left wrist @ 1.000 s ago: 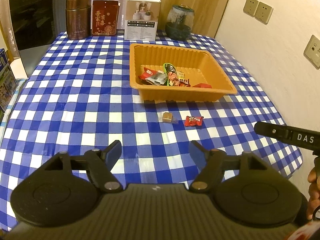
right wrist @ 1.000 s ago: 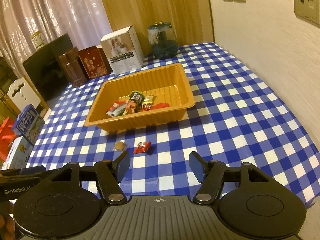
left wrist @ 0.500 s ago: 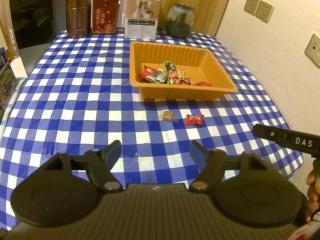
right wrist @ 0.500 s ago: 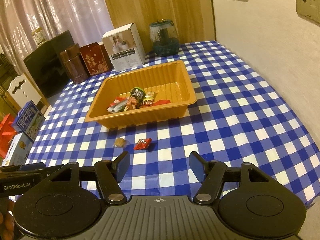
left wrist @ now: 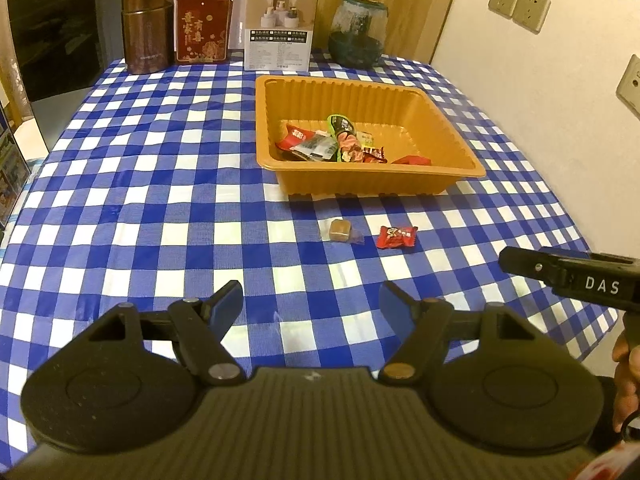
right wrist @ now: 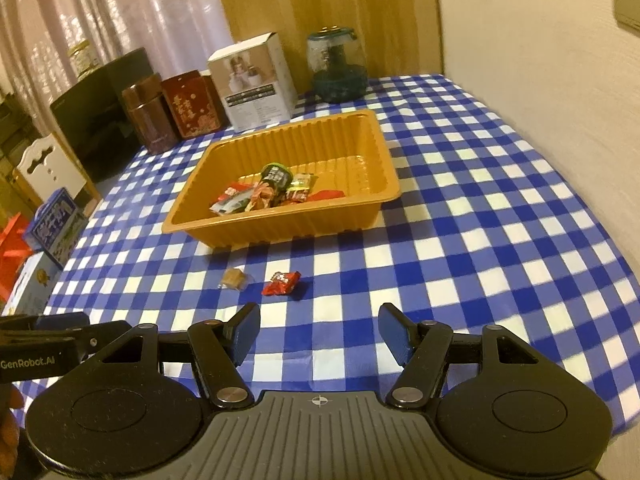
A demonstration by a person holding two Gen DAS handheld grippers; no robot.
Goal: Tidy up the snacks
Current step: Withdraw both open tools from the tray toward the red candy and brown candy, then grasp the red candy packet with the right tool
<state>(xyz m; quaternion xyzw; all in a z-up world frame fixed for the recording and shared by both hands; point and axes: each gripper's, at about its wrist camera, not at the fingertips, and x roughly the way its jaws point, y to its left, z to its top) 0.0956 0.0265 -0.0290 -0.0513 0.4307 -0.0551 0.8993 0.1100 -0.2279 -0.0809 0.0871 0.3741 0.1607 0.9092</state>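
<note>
Both grippers hover above the near edge of a blue and white checked tablecloth (left wrist: 160, 184); the left gripper (left wrist: 310, 306) has its blue-padded fingers spread wide with nothing between them, touching nothing; the right gripper (right wrist: 319, 334) is spread just as wide and also holds nothing. Seen from the left wrist view, a black finger of the right gripper marked DAS juts in from the right side.

An orange tray (left wrist: 360, 178) with ribbed walls sits on the cloth, and serves as the landmark; inside it, gathered toward its near wall, lies a small heap of wrapped snacks (left wrist: 332, 146) in red, green and silver. Just in front of the tray, on the cloth, lie two loose pieces: a caramel-brown candy (left wrist: 340, 230) in clear wrap, and just beside it to the right, apart from it, a red wrapped candy (left wrist: 397, 237); both lie between the tray and the grippers.

Behind the tray stand a brown canister (left wrist: 147, 30), a red tin (left wrist: 203, 26), a white box (left wrist: 281, 24) and a dark green glass jar (left wrist: 358, 32) in a row.

Compared with half a second ago, the tray and both loose candies lie in the same places; both grippers remain wide apart and sit slightly nearer the tray.
</note>
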